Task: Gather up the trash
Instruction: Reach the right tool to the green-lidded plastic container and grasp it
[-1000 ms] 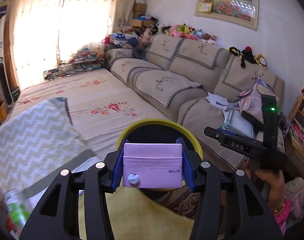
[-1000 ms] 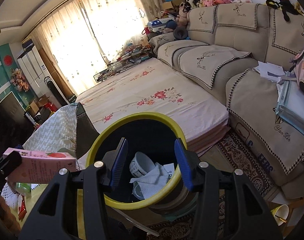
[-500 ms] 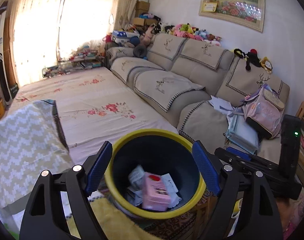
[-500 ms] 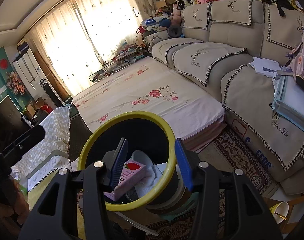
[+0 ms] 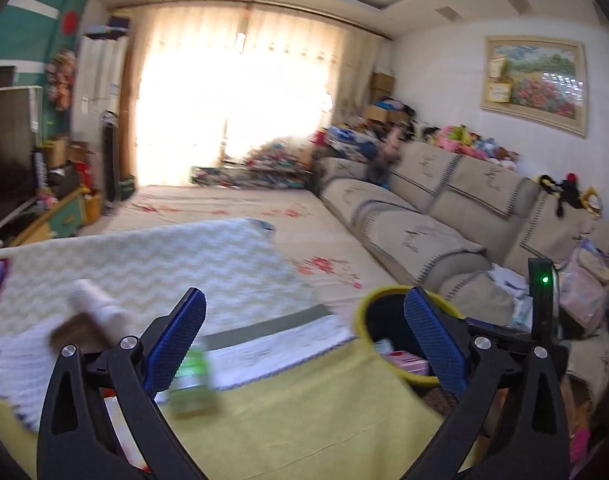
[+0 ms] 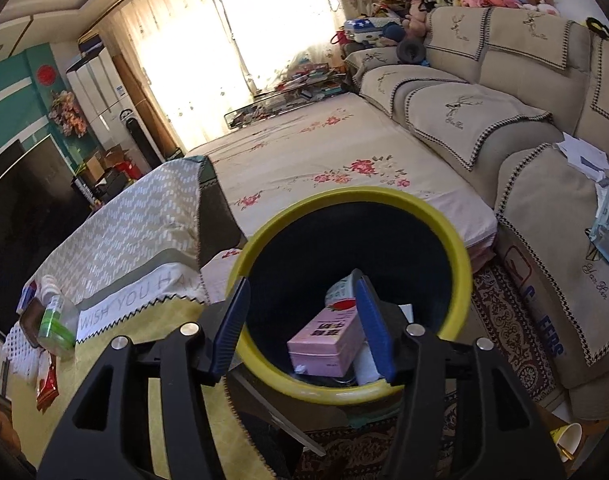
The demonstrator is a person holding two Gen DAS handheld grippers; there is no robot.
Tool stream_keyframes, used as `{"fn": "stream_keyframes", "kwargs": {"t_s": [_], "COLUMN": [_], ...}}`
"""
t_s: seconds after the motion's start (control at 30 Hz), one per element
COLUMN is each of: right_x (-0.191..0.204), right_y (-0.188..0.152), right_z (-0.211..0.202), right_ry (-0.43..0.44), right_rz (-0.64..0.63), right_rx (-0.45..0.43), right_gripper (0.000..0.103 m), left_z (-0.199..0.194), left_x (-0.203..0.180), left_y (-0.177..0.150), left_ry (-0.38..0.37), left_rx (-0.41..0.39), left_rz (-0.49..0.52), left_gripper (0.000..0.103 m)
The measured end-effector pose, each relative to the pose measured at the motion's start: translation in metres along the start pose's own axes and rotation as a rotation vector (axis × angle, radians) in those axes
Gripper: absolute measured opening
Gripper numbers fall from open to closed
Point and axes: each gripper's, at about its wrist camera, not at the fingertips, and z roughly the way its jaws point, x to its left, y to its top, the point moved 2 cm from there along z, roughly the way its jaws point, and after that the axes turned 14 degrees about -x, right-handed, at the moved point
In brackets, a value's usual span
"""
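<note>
Since half a second ago the left gripper (image 5: 304,344) has swung from above the bin (image 6: 448,240) toward the table (image 5: 304,412), so the bin now sits at its 3 o'clock. Its jaws gape wide and hold nothing. The pink carton (image 6: 326,340) lies inside the bin, tilted, its long axis running from 7 o'clock up to 1 o'clock, strawberry end uppermost. The right gripper (image 6: 306,324) hovers over the bin, jaws partly apart and empty, the carton between its fingers and below them. A blurred green bottle (image 5: 192,376) lies just beyond the left gripper's left finger.
</note>
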Motion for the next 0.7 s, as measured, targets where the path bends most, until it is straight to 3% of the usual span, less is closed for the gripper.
{"fn": "stream_keyframes", "kwargs": {"t_s": [0.13,0.37,0.57,0.7], "right_x": [0.054,0.158,0.232,0.257], "right_y": [-0.012,-0.038,-0.058,-0.068], "right_z": [0.006,0.003,-0.004,0.004], "right_ry": [0.092,0.298,0.405,0.403], "right_rz": [-0.077,-0.194,-0.29,-0.316], "right_rx": [0.038,0.101,0.099,0.116], "right_gripper": [0.053,0.056,0.06,0.06], "left_z": [-0.044,-0.084,-0.093,-0.088], "left_x": [0.046,0.132,0.168,0.173], "left_y": [-0.01,-0.041,-0.056,-0.056], "left_ry": [0.149,0.311,0.365,0.365], "left_rx": [-0.022,-0.002,-0.015,-0.02], "left_rz": [0.021,-0.054,-0.1,-0.126], "left_gripper": [0.098,0.098,0.098,0.098]}}
